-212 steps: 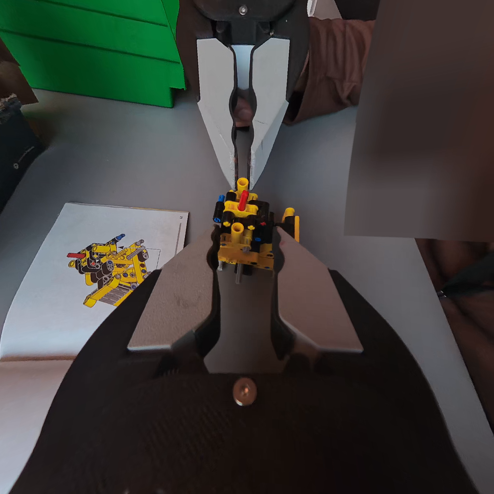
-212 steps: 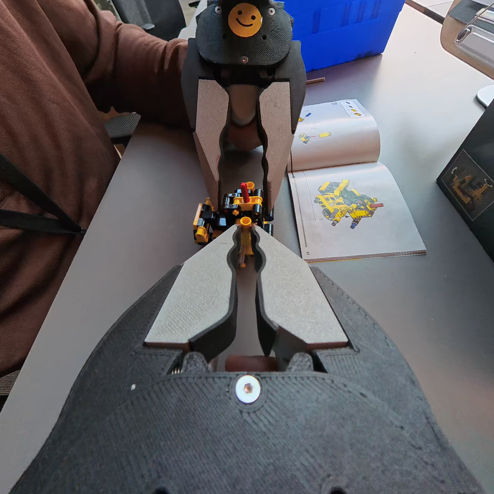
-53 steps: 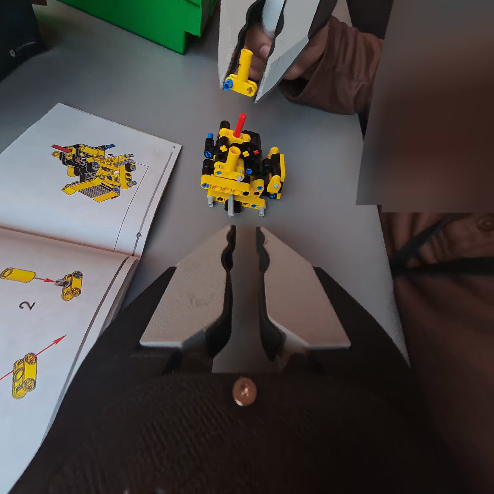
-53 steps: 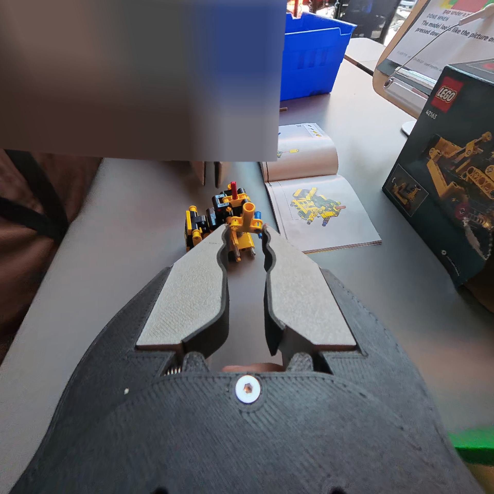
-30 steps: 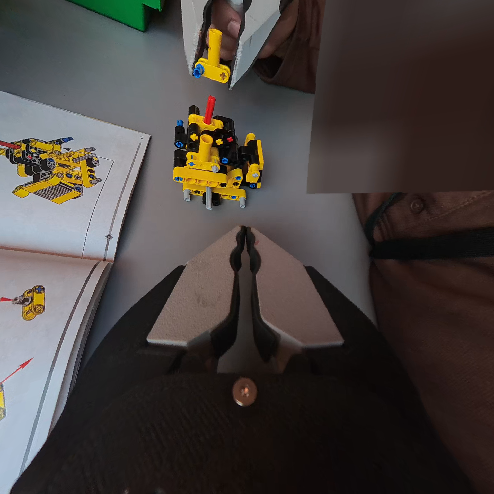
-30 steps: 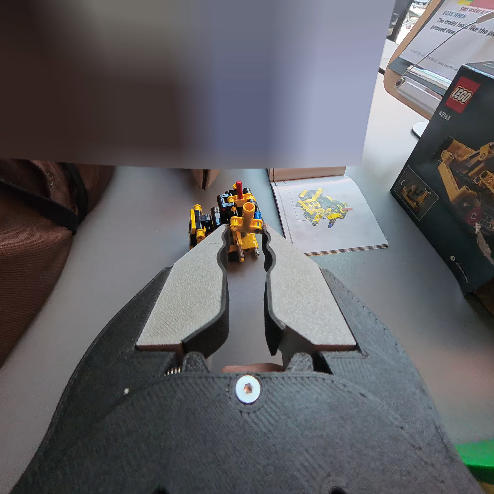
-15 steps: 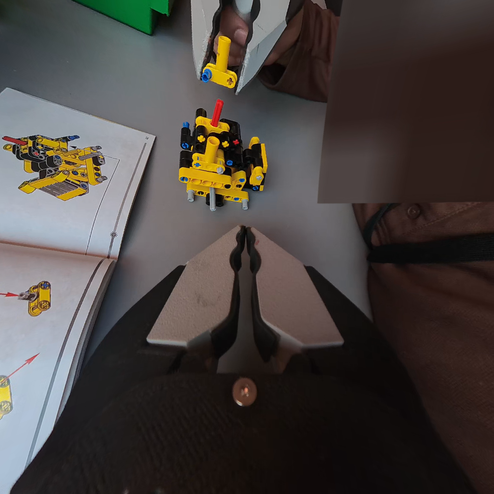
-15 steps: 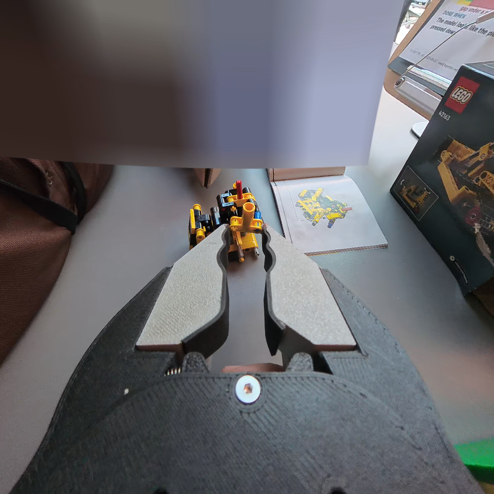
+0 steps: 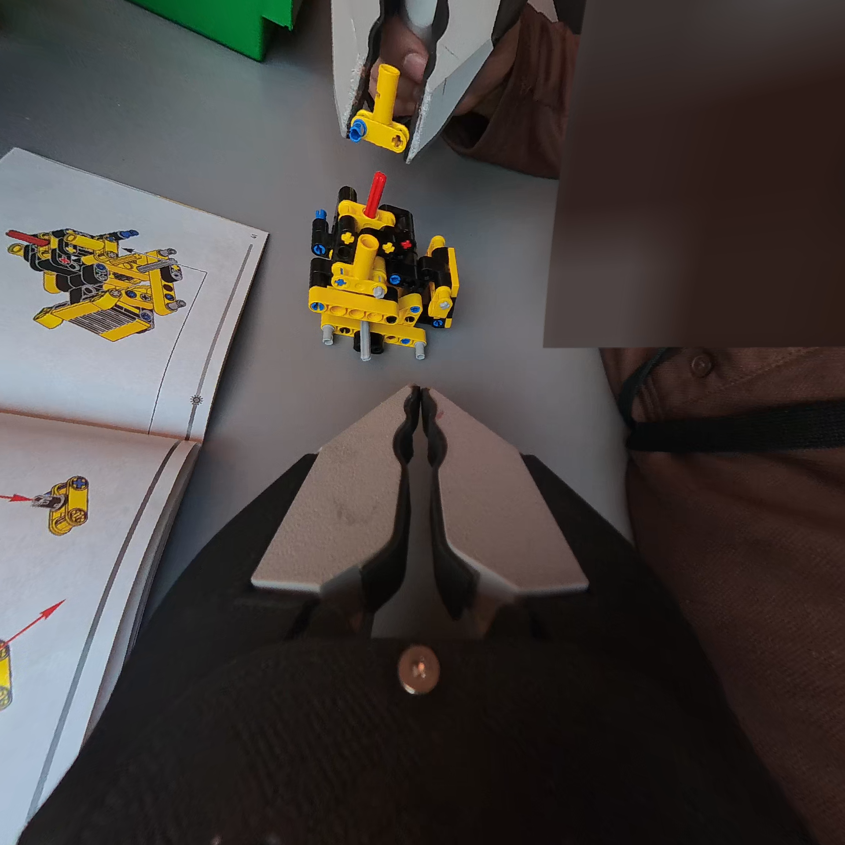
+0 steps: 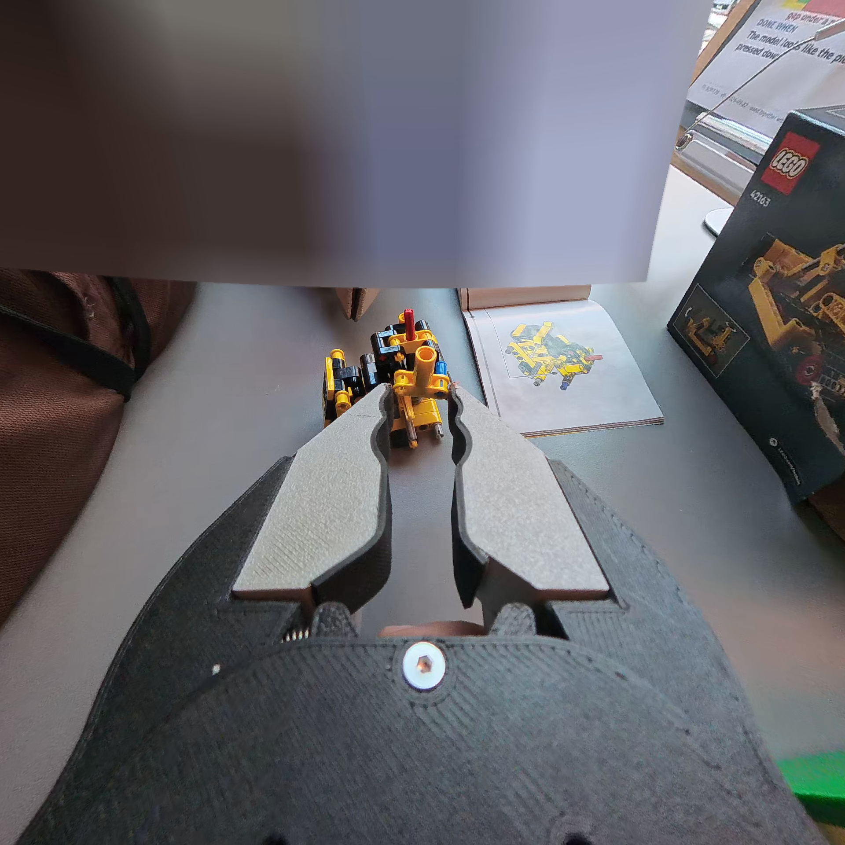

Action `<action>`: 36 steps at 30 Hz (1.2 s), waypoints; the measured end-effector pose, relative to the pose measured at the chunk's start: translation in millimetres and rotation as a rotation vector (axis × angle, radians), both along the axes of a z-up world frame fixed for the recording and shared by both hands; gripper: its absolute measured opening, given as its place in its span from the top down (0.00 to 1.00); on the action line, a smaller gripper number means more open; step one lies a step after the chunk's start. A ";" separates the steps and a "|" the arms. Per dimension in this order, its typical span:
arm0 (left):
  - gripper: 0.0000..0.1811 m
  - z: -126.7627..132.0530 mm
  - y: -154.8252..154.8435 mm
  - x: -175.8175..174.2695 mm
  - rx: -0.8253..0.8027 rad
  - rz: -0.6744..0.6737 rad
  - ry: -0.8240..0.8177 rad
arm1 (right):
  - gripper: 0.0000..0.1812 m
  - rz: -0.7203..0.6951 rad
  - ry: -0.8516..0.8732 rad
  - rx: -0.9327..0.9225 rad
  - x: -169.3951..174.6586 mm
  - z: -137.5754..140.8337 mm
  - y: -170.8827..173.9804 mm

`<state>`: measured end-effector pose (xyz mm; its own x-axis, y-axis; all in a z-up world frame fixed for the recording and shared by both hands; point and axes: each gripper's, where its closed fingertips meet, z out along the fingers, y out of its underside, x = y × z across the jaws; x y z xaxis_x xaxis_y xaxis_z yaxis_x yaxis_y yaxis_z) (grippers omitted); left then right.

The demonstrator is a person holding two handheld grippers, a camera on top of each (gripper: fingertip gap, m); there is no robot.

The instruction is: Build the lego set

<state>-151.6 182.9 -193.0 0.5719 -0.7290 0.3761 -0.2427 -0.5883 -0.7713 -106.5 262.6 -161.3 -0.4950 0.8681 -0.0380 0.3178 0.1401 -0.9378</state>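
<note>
The left gripper (image 9: pixel 419 397) hangs low over the grey table (image 9: pixel 160 128), its fingers pressed together with nothing between them, tips pointing at the model from the near side. The right gripper (image 10: pixel 419 388) is held above the table, its fingers clamped on one yellow T-shaped piece (image 10: pixel 421 376) carrying a blue pin at one end; in the left wrist view this piece (image 9: pixel 379 121) hangs just beyond the model, clear of it. One partly built yellow-and-black model (image 9: pixel 377 274) stands on the table between the two grippers, a red axle (image 9: pixel 375 194) sticking up from its top. Compared with seven seconds ago, the left gripper has let go of the model and drawn back, and the right gripper has lifted the piece away. One instruction booklet (image 9: pixel 105 347) lies open left of the model. One dark set box (image 10: pixel 786 329) stands at the right edge, and one green bin (image 9: pixel 228 23) at the far left.
</note>
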 end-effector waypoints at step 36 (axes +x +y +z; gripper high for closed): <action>0.85 10.6 40.5 -3.9 0.126 0.171 0.049 | 0.89 0.063 -0.070 0.145 -8.6 -19.0 -5.3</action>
<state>-155.5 223.4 -182.4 0.7066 -0.6593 0.2570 -0.1869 -0.5242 -0.8308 -115.0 257.3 -180.3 -0.5488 0.8345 0.0489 0.3679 0.2936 -0.8823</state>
